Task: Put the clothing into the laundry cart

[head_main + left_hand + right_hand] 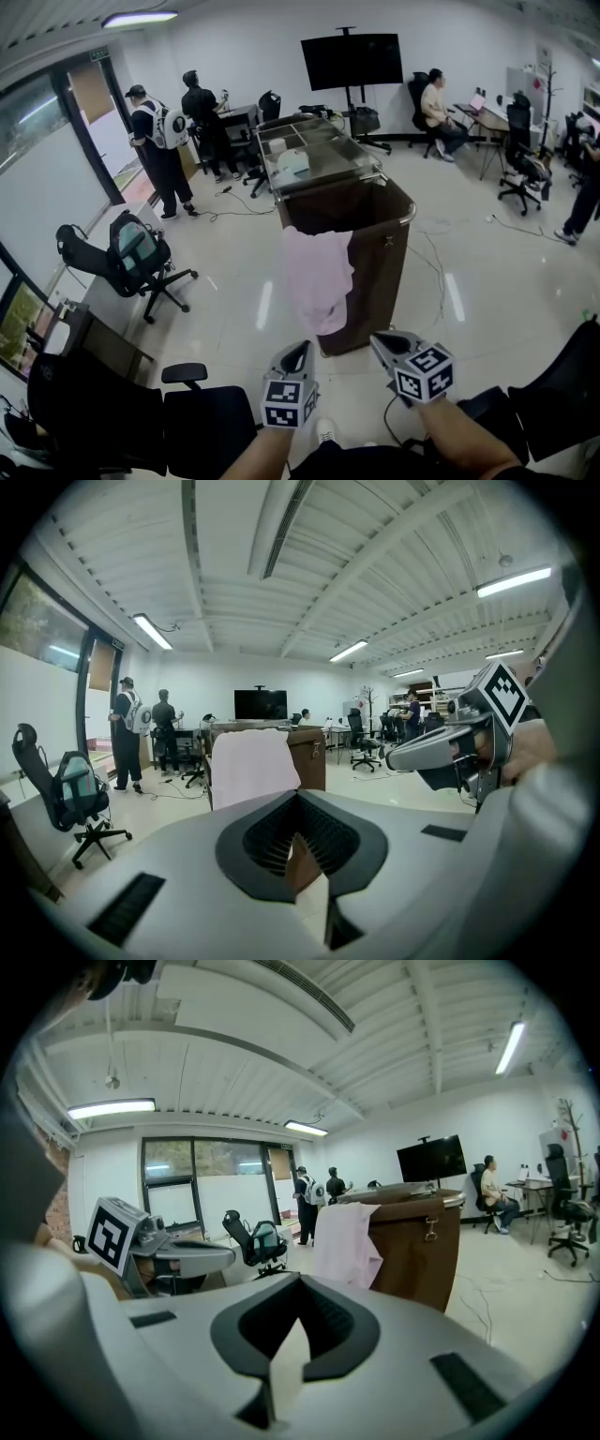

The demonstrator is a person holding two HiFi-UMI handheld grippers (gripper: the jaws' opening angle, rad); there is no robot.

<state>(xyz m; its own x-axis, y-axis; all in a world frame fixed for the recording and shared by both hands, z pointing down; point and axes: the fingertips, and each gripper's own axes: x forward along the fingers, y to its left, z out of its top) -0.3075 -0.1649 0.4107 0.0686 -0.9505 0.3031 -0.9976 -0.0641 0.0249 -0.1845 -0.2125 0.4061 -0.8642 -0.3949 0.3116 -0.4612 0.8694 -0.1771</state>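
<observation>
- Pink fabric first, head view: the garment (317, 281) hangs over the near rim of the laundry cart (386, 253), at its front left corner. Most of it drapes down the outside of the brown wall, w/ only the top part on the rim.
- Same view: my left gripper (298, 347) and right gripper (381, 338) sit low on my side of the cart. Both point twd the garment and neither touches it. The cart's inside is dark, so I can't tell if anything's in there already.
- Left gripper view: my jaws are together w/ nothing btwn them. The garment (251, 766) is straight ahead, covering the cart's near face, and the laundry cart (311, 759) shows brown just right of it.
- Right gripper view: jaws together here too, empty. The garment (345, 1239) is on the cart's front left corner, and the laundry cart (420, 1241) is bare to the right of it.
- Progress, my read: not done. The piece is at the cart but more out than in.
- Left to do, as I judge it: close the gap, open a claw, grab the hanging part, lift it over the rim & let it drop inside.
- No other clothing I can make out near the cart.
</observation>
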